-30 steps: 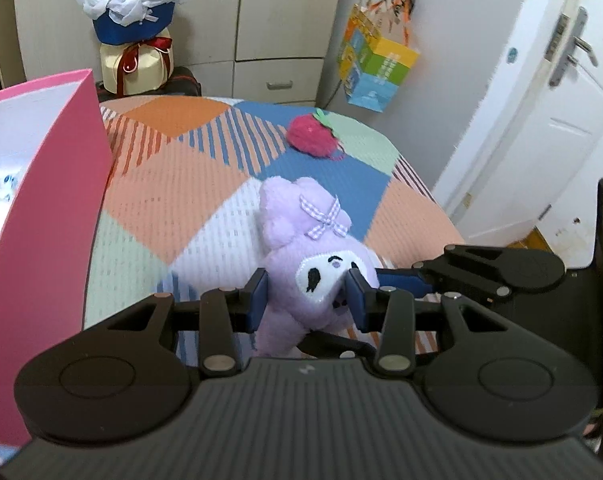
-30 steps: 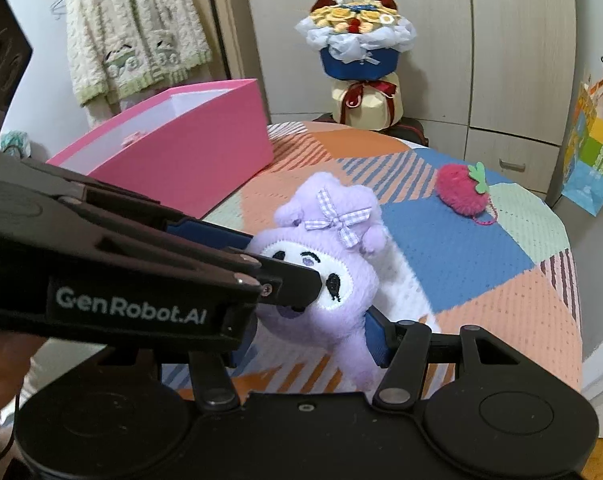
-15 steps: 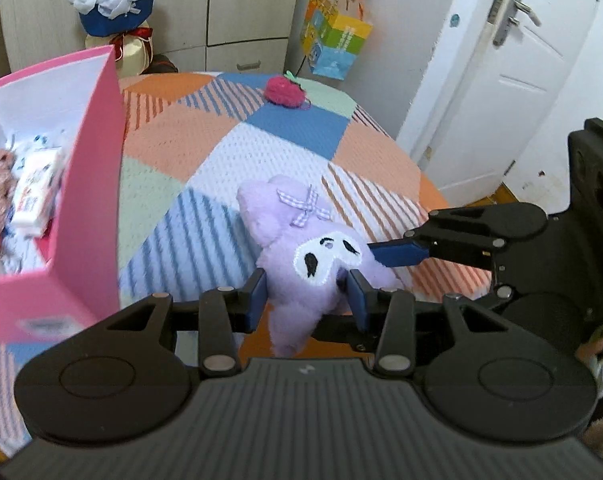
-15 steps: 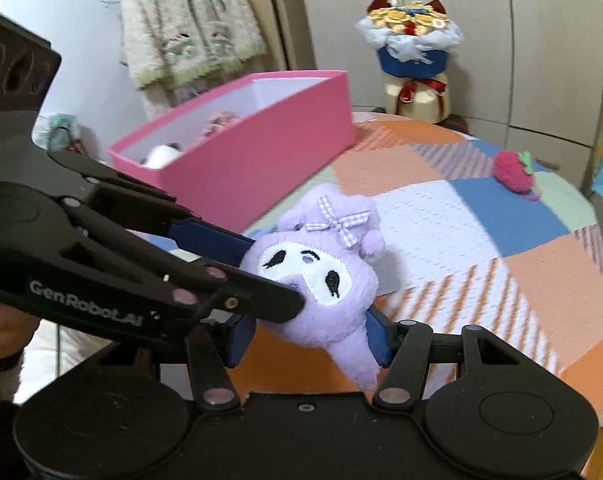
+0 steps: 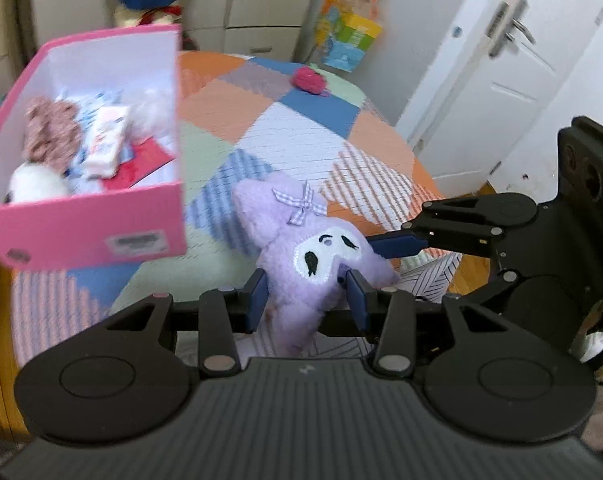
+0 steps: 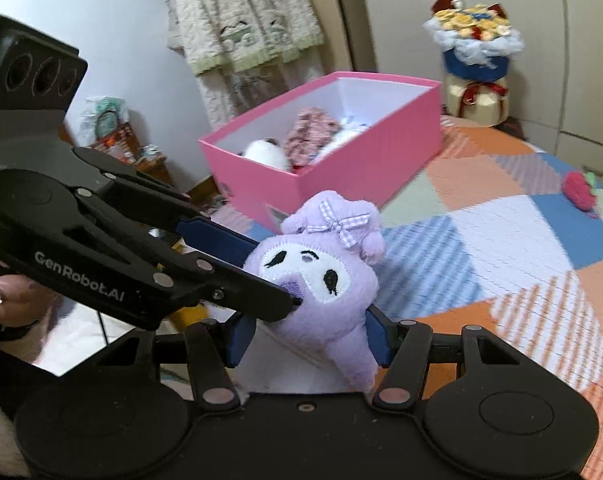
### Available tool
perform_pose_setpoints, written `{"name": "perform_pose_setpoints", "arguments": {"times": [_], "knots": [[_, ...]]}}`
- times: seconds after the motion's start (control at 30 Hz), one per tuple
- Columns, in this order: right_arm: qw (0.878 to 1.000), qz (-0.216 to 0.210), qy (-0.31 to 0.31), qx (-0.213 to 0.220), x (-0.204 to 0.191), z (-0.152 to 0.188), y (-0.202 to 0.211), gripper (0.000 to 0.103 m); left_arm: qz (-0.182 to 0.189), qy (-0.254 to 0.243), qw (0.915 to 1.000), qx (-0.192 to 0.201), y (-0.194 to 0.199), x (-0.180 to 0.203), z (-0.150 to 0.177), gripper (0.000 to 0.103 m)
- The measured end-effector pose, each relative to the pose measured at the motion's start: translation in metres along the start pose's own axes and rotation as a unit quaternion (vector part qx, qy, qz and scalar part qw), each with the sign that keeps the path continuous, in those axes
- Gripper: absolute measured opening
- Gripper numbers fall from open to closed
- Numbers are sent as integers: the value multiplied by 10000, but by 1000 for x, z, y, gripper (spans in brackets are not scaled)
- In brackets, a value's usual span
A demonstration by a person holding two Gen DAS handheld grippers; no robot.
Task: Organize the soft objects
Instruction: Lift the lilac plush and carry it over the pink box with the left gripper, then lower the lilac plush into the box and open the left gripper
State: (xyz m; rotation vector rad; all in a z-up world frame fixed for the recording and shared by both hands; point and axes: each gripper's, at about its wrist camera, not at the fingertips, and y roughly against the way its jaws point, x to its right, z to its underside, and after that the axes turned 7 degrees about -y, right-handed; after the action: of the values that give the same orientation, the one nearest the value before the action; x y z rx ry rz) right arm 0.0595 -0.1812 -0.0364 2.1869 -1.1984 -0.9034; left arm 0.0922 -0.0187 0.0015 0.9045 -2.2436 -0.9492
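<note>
A purple plush toy (image 5: 301, 240) with a checked bow and a white face hangs above the patchwork tablecloth (image 5: 301, 144). My left gripper (image 5: 307, 300) is shut on its lower body. My right gripper (image 6: 309, 336) is shut on the same toy (image 6: 321, 272), its blue finger (image 5: 393, 244) reaching in from the right in the left wrist view. The left gripper's fingers (image 6: 221, 236) cross in from the left in the right wrist view. An open pink box (image 5: 81, 232) stands to the left, holding a white plush, a brownish fluffy item and a tissue packet. A red strawberry plush (image 5: 309, 78) lies at the far side.
The pink box (image 6: 361, 160) sits at the table's left edge. A flower bouquet (image 6: 477, 52) stands behind the table by cupboards. A cardigan (image 6: 241, 12) hangs on the wall, a gift bag (image 5: 349, 40) beside a white door (image 5: 501, 80). A person's hand (image 6: 5, 300) holds the left gripper.
Both grippers have lifted the purple plush and carried it back toward the near edge beside the pink box. The inside of the box has come into sight.
</note>
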Motion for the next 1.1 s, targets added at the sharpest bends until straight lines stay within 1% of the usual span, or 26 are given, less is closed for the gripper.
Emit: {"name": "perform_pose_setpoints", "arguments": {"times": [0.13,0.23,0.37,0.57,0.7,0.77,0.93,1.1], "knots": [[9994,-308,56,-148,-17,-17,-6,64,-98,256,9996,4,23,-17,1,40],[9989,-397,204,-146,-30,-29,-10,64,-176,355,9992,76,38,-30,-1,40],[9986,-384,362,-67,-48,-51,-16,65,-248,387,9986,243,51,-47,-11,41],[9980,-290,473,300,-59,-84,-28,68,-400,378,9967,589,60,-77,-34,41],[9968,-208,533,552,-59,-106,-43,69,-520,411,9947,783,56,-99,-51,42],[9963,-171,547,637,-56,-118,-54,69,-627,391,9939,814,51,-109,-60,42],[9962,-95,487,709,-42,-145,-85,69,-943,411,9910,859,30,-132,-84,42],[9975,-154,201,663,-21,-168,-118,69,-1043,617,9890,853,6,-160,-101,42]]}}
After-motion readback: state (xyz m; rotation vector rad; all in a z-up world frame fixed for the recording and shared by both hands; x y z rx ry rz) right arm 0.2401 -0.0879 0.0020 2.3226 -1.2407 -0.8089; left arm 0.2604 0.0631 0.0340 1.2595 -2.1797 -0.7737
